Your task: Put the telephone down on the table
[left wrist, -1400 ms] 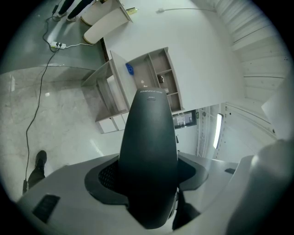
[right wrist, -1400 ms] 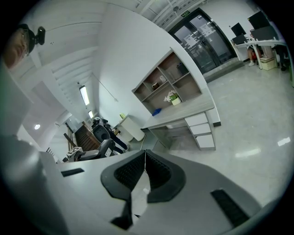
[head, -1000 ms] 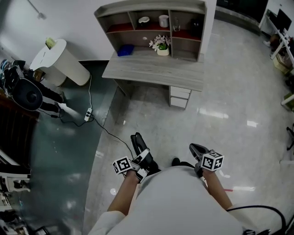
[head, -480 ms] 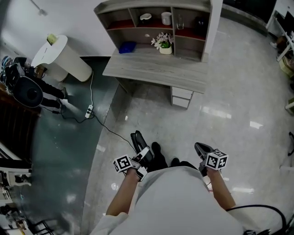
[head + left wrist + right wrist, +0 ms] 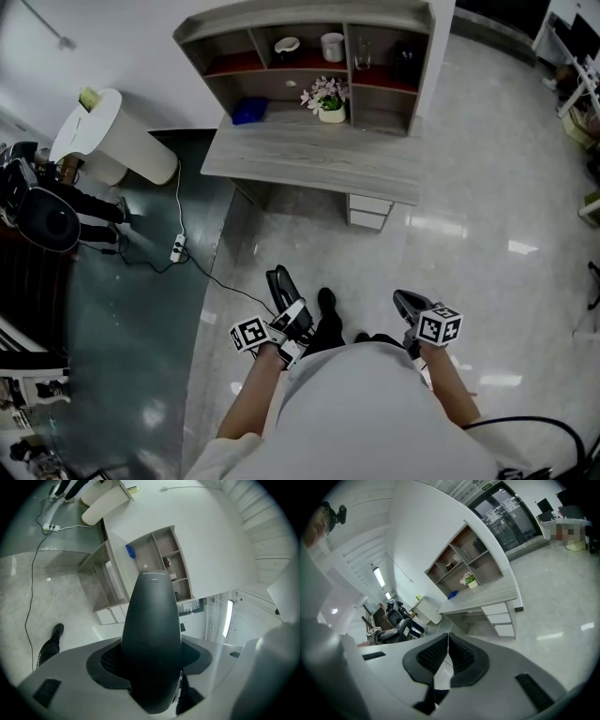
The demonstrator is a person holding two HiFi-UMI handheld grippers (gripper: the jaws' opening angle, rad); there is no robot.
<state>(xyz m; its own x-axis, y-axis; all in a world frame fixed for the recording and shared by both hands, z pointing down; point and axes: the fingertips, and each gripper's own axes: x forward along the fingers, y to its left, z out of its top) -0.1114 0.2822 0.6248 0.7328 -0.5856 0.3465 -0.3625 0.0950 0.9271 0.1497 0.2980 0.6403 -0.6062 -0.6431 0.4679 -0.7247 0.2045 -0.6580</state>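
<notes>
A black telephone handset (image 5: 278, 285) sticks forward out of my left gripper (image 5: 287, 307), which is shut on it at waist height over the floor. Seen from the left gripper, the handset (image 5: 152, 616) fills the middle, clamped between the pads (image 5: 112, 660). My right gripper (image 5: 406, 304) is shut with nothing in it; its ribbed pads (image 5: 461, 656) meet. The grey wooden table (image 5: 309, 161) with a shelf unit on top stands ahead, well beyond both grippers, and shows as the table (image 5: 99, 569) from the left gripper and the table (image 5: 485, 598) from the right.
A potted flower (image 5: 328, 97) and a blue object (image 5: 248, 111) sit at the table's back. Drawers (image 5: 369, 212) hang under its right side. A white bin (image 5: 117, 137), a power strip with cable (image 5: 176, 248) and a black chair (image 5: 42, 220) stand left. A shoe (image 5: 326, 304) is forward.
The person has stepped forward, so the table sits a little nearer and a shoe shows between the grippers. Both grippers keep their hold and place by the body.
</notes>
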